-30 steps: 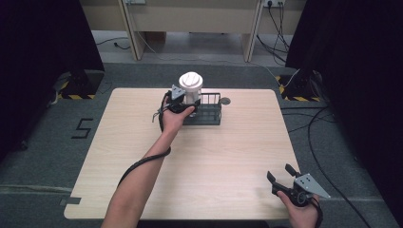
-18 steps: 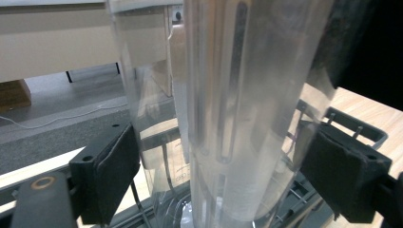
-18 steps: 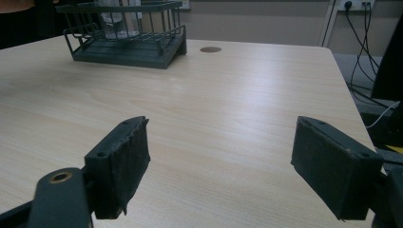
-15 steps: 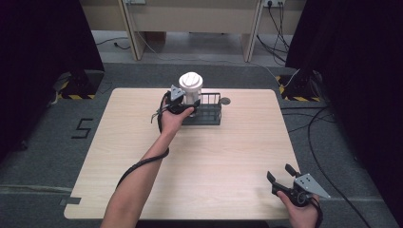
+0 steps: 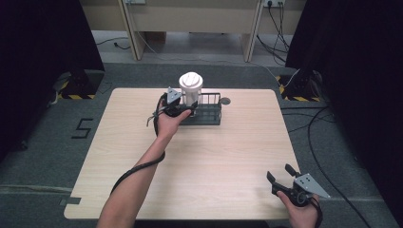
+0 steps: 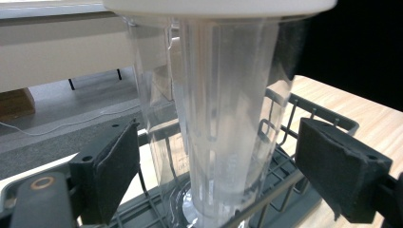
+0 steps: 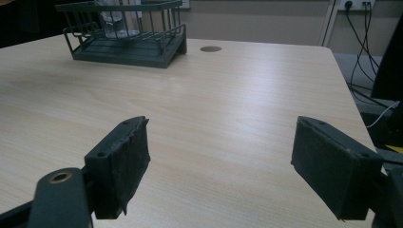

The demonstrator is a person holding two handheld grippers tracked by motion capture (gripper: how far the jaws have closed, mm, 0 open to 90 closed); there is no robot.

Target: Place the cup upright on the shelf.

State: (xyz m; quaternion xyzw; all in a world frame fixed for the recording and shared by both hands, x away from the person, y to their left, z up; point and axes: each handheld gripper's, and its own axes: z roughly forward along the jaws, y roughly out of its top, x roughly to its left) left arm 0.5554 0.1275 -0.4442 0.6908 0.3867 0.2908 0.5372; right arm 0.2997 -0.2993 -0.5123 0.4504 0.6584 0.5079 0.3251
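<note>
- The clear plastic cup (image 5: 191,90), capped by a white lid (image 5: 190,79), stands upright in the left end of the dark wire rack (image 5: 205,114) at the far side of the surface (image 5: 228,156).
- The left gripper (image 5: 184,105) is spread wide around the cup, pads apart from it.
- The right gripper (image 5: 280,174) hangs wide open and empty at the near right corner.

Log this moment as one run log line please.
left gripper: open around clear cup in wire rack | right gripper: open, idle above table
</note>
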